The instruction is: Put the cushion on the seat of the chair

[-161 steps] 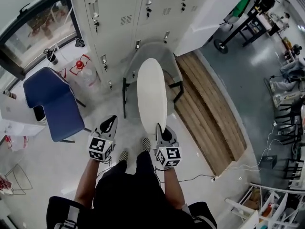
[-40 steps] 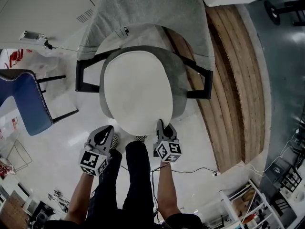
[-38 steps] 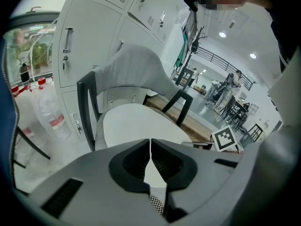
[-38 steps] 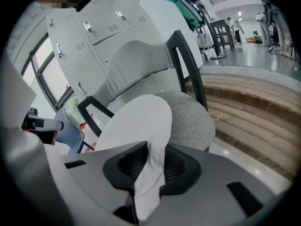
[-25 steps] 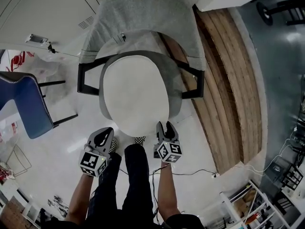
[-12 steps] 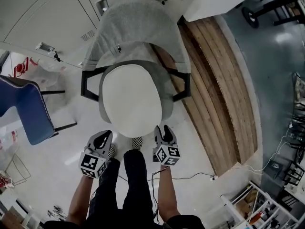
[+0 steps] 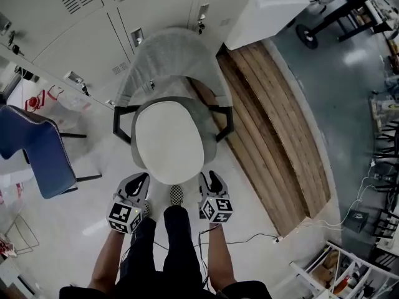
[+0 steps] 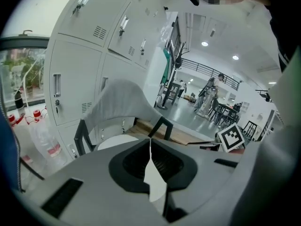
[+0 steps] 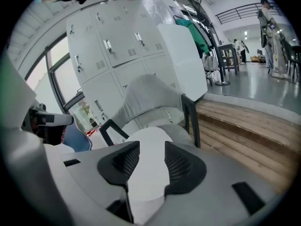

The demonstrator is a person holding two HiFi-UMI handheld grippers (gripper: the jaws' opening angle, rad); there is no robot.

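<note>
The white oval cushion (image 7: 168, 141) lies flat on the seat of the grey chair (image 7: 171, 58), which has black arms and a fabric back. My left gripper (image 7: 138, 179) hovers just off the cushion's near left edge, shut with nothing in it. At the near right edge my right gripper (image 7: 212, 177) stands open and empty, close to the cushion but apart from it. In the left gripper view the cushion (image 8: 115, 140) shows beyond the left gripper (image 8: 150, 142). In the right gripper view the cushion (image 9: 148, 135) and chair back (image 9: 150, 95) lie ahead of the right gripper (image 9: 146, 157).
Grey lockers (image 7: 124, 5) stand behind the chair. A blue chair (image 7: 37, 148) is at the left. A raised wooden platform (image 7: 274, 123) runs along the right. A cable (image 7: 249, 237) lies on the floor near my feet (image 7: 176, 195).
The cushion, carried upright in the right gripper at first, now lies flat on the seat. Over the last second both grippers and the view have drawn back from the chair.
</note>
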